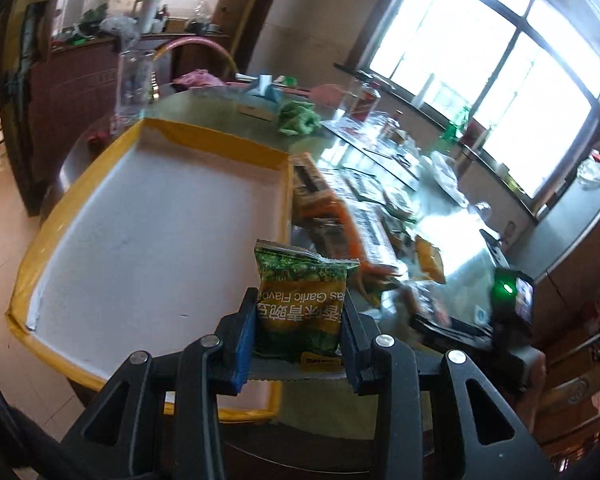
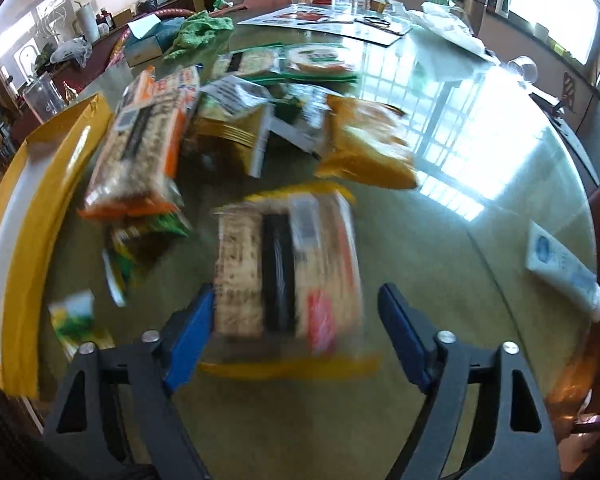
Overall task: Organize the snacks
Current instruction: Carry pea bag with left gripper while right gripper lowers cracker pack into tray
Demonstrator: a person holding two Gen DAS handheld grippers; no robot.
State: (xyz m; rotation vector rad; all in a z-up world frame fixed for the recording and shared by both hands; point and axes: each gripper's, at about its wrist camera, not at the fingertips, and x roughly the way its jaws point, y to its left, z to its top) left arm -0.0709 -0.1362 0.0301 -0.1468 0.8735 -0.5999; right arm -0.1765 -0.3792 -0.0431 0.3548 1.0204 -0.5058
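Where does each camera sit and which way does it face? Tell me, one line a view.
Left wrist: on the left hand-held gripper, looking over the yellow-rimmed tray; its blue fingers clamp a green pea packet.
Right wrist: on the right hand-held gripper, looking down at the glass table; its open fingers flank a blurred cracker pack.
Shared: the tray, the green cloth, the snack pile.

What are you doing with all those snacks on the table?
Someone is sorting snacks with a grabber in each hand. The left gripper has its fingers shut on a green pea snack bag, held up beside the yellow tray, which has nothing in it yet. The right gripper is open, its fingers on either side of a cracker pack on the glass table. More snack packs lie piled behind it, blurry.
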